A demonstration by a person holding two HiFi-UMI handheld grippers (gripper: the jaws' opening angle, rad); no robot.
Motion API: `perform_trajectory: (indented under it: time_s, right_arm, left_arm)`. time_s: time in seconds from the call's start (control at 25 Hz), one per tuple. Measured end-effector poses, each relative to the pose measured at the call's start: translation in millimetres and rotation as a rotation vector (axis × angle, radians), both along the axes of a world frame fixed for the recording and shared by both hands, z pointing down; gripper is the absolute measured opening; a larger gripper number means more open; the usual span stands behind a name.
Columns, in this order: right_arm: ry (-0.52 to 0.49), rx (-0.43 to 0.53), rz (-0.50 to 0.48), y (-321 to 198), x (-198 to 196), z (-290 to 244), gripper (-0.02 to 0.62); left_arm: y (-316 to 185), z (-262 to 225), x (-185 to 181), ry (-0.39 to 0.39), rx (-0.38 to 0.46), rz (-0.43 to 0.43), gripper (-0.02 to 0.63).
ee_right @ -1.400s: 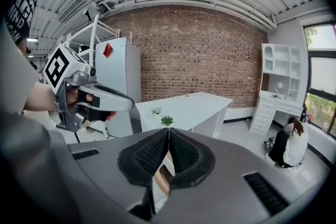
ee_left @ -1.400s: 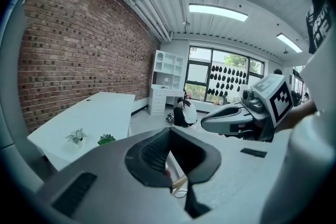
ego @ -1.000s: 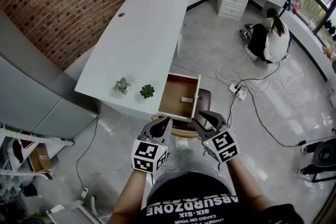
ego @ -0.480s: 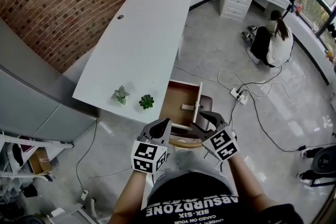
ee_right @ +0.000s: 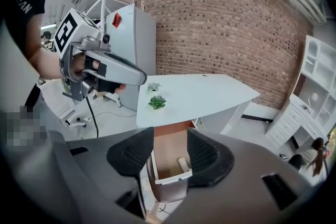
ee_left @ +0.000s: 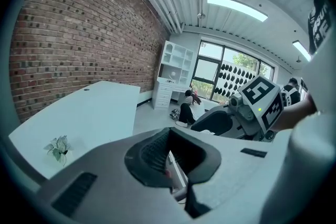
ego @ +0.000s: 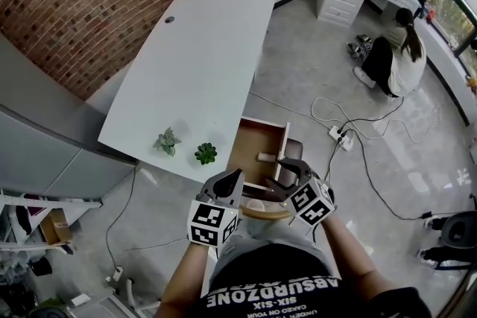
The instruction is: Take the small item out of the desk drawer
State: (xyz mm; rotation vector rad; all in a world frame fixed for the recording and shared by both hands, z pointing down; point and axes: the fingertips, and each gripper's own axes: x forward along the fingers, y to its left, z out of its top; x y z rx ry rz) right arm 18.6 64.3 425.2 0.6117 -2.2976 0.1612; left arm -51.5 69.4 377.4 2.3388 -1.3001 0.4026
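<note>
The white desk [ego: 201,48] has its wooden drawer [ego: 250,145] pulled out at the near right corner. A small cream cylinder [ego: 266,157] lies on the drawer floor near the white front panel, and it also shows in the right gripper view as the cylinder [ee_right: 182,163] inside the drawer [ee_right: 169,150]. My right gripper [ego: 289,169] hovers just in front of the drawer front. Its jaws are opening, with nothing between them [ee_right: 170,136]. My left gripper [ego: 232,176] hangs beside it to the left, its tips together and holding nothing [ee_left: 169,134].
Two small potted plants [ego: 167,141] [ego: 206,153] stand on the desk's near edge. A brown chair [ego: 291,153] sits under the drawer. Cables and a power strip [ego: 339,134] lie on the floor to the right. A person [ego: 399,59] crouches far right. A grey cabinet [ego: 45,153] stands to the left.
The right gripper's jaws have spread wider. Both grippers have come a little nearer to the drawer front. The left gripper's jaws look unchanged.
</note>
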Motion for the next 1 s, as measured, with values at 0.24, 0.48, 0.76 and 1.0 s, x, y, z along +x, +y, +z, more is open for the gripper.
perform_trajectory:
  time_s: [0.24, 0.48, 0.76, 1.0]
  right_arm:
    - [0.074, -0.045, -0.069, -19, -2, 28, 0.184]
    - [0.127, -0.091, -0.122, -40, -5, 60, 0.193]
    - [0.184, -0.137, -0.17, -63, -3, 99, 0.193]
    - [0.239, -0.151, -0.229, -69, -2, 123, 0.193]
  left_arm:
    - [-22, 17, 3, 0.003, -0.04, -0.002, 0.0]
    - [-45, 32, 9, 0.002, -0.076, 0.005, 0.0]
    - [-62, 48, 19, 0.008, -0.11, 0.013, 0.0]
    - [-64, 58, 19, 0.005, -0.127, 0.0, 0.0]
